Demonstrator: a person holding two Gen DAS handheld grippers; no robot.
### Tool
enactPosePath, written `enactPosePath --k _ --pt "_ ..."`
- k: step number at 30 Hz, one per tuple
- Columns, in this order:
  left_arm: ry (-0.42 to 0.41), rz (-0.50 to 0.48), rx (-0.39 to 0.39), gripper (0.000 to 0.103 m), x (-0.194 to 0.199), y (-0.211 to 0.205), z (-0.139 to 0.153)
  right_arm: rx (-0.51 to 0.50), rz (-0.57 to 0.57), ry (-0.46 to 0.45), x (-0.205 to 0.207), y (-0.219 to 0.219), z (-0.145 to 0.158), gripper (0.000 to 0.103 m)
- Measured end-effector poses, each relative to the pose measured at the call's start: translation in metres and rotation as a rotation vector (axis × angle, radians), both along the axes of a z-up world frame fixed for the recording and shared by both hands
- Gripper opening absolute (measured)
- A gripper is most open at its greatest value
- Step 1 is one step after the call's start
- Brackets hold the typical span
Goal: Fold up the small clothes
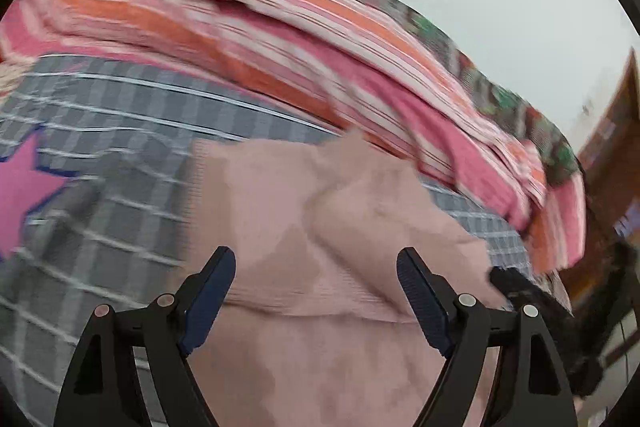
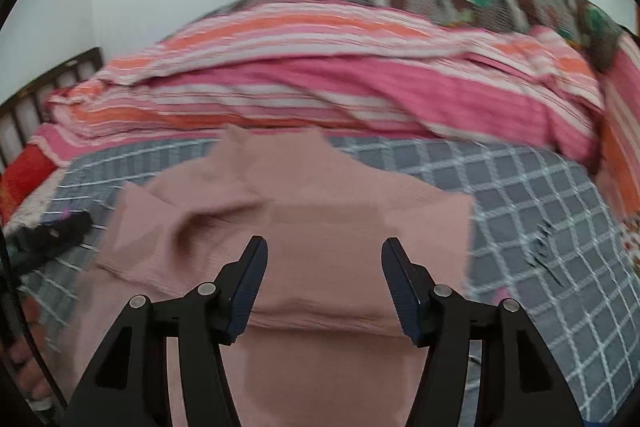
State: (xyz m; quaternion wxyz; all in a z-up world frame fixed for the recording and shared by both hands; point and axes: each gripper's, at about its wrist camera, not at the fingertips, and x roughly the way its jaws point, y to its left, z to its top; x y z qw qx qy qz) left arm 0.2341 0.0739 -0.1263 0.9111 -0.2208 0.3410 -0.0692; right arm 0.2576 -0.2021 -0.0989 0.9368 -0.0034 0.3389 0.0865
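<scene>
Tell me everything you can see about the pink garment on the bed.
The pink garment is a dusty-pink top of soft, finely ribbed knit. It lies spread, mostly flat, on the grey checked bedsheet, with a few soft folds and a horizontal crease near the camera. Its far edge shows two small raised points with a dip between them, near the striped pink and orange blanket. Both grippers are open above it; no pad presses on it. The pictures are blurred, so finer details are unclear.
</scene>
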Motion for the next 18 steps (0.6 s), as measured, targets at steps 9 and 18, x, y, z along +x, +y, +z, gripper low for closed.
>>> enactPosePath --k 9,18 --pt "0.088 -0.058 0.148 0.083 0.037 -0.079 -0.024 0.209 -0.101 0.085 0.01 -0.063 -0.031 0.058" --pt "0.088 0.11 0.05 0.077 0.016 -0.011 -0.032 0.144 -0.093 0.068 0.003 -0.056 -0.036 0.058"
